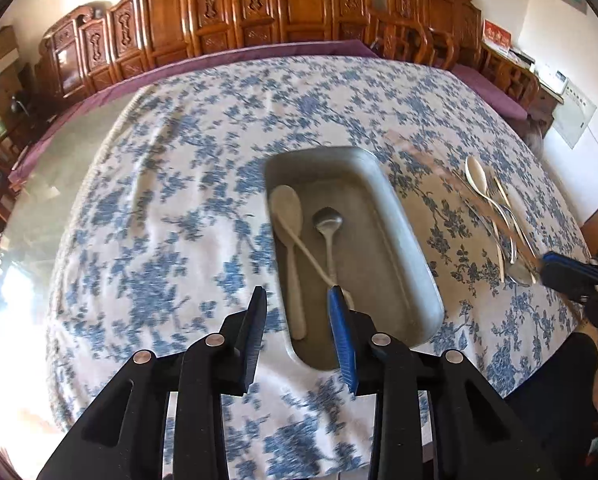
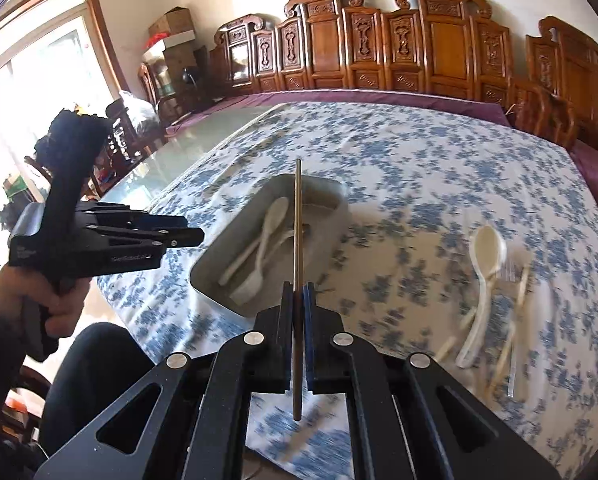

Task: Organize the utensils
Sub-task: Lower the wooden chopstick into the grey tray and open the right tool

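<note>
A grey tray (image 1: 403,216) lies on the counter (image 1: 179,184), which is covered by a blue-flowered cloth. Inside the tray lie two pale spoons (image 1: 287,208), their handles crossing, and one metal spoon (image 1: 328,222). To the right of the tray, well apart from it, more utensils (image 2: 487,272) lie in a loose group on the cloth: a pale spoon, a fork and some slim pieces too blurred to identify.

The left claw (image 1: 297,292) hangs above the near end of the tray. Its jaws stand partly apart with nothing between them.

The right claw (image 2: 297,286) is closed on a thin flat utensil (image 2: 297,220), seen edge-on. The piece projects forward over the tray. Its type cannot be determined.
</note>
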Demonstrator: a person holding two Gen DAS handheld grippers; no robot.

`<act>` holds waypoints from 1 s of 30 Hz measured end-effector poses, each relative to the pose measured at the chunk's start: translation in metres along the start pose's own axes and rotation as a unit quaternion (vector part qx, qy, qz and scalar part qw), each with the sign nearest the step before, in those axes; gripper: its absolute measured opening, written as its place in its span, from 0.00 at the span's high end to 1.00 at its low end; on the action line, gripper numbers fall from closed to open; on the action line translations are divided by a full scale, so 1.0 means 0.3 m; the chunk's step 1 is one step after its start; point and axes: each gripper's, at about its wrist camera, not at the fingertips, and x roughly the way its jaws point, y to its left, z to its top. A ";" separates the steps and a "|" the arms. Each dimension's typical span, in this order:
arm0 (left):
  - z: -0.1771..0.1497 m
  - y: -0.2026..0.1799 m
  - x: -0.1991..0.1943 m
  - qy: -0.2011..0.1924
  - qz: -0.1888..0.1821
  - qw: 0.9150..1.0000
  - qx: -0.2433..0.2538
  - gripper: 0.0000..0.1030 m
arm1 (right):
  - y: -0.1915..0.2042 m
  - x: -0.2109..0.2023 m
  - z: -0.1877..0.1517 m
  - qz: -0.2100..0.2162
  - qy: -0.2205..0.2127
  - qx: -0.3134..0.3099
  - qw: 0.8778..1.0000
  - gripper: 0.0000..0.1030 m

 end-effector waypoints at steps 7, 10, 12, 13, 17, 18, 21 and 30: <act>-0.026 0.093 -0.084 -0.018 0.006 1.000 -0.009 0.69 | 0.057 0.159 0.041 0.000 0.034 0.026 0.999 0.94; -0.038 0.135 -0.113 -0.025 0.008 1.000 -0.015 0.67 | 0.060 0.221 0.055 0.008 0.047 0.048 0.998 0.94; -0.047 0.163 -0.129 -0.028 0.009 0.999 -0.020 0.67 | 0.065 0.258 0.069 0.012 0.054 0.060 0.997 0.94; -0.052 0.172 -0.136 -0.030 0.009 0.999 -0.023 0.67 | 0.067 0.272 0.074 0.010 0.056 0.062 0.996 0.94; -0.072 0.212 -0.163 -0.036 0.012 0.999 -0.032 0.67 | 0.069 0.328 0.093 -0.002 0.066 0.081 0.995 0.94; -0.076 0.220 -0.169 -0.038 0.013 0.999 -0.033 0.67 | 0.072 0.341 0.096 -0.012 0.067 0.084 0.994 0.94; -0.088 0.241 -0.183 -0.037 0.013 0.998 -0.039 0.66 | 0.069 0.363 0.100 -0.026 0.069 0.090 0.993 0.94; -0.082 0.262 -0.211 -0.060 0.031 0.997 -0.035 0.63 | 0.073 0.427 0.112 -0.027 0.067 0.070 0.995 0.92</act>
